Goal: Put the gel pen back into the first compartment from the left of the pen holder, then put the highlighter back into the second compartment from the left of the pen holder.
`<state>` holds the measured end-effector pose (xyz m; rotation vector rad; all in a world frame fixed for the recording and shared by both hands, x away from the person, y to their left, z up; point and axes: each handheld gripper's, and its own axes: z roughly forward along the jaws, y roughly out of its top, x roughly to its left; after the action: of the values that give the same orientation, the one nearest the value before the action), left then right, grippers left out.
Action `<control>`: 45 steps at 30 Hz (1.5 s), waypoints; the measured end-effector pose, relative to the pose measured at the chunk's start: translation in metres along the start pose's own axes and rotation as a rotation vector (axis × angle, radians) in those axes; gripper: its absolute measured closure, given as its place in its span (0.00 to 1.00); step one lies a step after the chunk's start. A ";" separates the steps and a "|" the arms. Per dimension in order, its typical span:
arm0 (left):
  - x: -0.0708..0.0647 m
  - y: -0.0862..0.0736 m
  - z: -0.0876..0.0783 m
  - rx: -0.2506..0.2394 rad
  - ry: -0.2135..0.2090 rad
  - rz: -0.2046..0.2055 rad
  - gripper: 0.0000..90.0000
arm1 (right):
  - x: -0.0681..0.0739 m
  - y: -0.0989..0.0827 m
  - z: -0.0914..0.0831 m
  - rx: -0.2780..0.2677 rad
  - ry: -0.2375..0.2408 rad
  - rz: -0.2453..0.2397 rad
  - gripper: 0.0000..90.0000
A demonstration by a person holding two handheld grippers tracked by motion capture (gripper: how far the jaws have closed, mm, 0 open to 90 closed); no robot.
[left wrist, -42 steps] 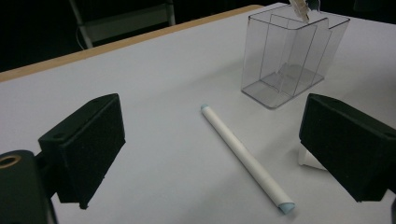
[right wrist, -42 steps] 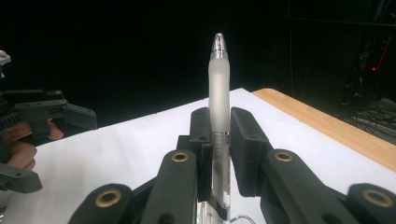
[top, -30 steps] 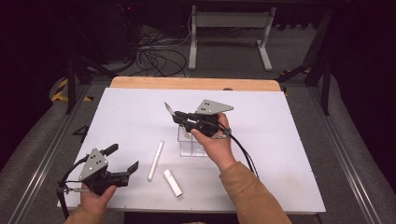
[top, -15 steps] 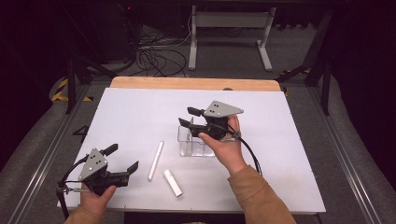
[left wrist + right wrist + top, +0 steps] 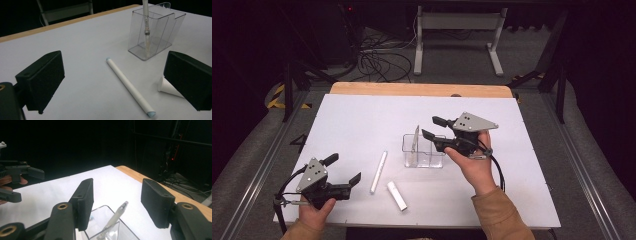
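A clear plastic box [image 5: 432, 156] stands mid-table, and a white pen [image 5: 415, 139] leans inside it. My right gripper [image 5: 433, 127] hovers at the box's right top edge. Its jaws have just been opening and nothing is between them. In the right gripper view the pen [image 5: 113, 220] pokes out of the box [image 5: 100, 213] below the open right gripper [image 5: 120, 200]. A long white tube [image 5: 378, 171] and a shorter white piece [image 5: 397, 195] lie on the table. My left gripper [image 5: 343, 169] rests open at the front left, facing the tube [image 5: 128, 86] and the box [image 5: 156, 32].
The white tabletop [image 5: 362, 120] has a wooden strip [image 5: 412, 89] along its far edge. Cables and a metal stand sit on the dark floor beyond. In the left gripper view the short white piece [image 5: 168, 87] lies by the right jaw.
The right gripper let go of the white pen, which now leans in the clear box, and it moved right and slightly up. The left gripper stayed put.
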<state>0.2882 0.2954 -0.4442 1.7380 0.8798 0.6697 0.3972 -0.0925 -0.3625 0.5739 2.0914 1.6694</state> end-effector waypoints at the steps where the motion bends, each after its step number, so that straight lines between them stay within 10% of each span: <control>1: 0.000 0.000 0.000 -0.002 -0.002 -0.002 0.04 | -0.001 -0.001 -0.002 -0.003 -0.003 0.001 0.49; 45: -0.005 0.029 0.020 0.113 -0.047 -0.101 0.09 | -0.021 -0.016 -0.077 0.054 -0.123 0.009 0.42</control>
<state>0.3081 0.2751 -0.4235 1.7887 0.9820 0.5189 0.3717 -0.1700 -0.3610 0.6854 2.0540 1.5456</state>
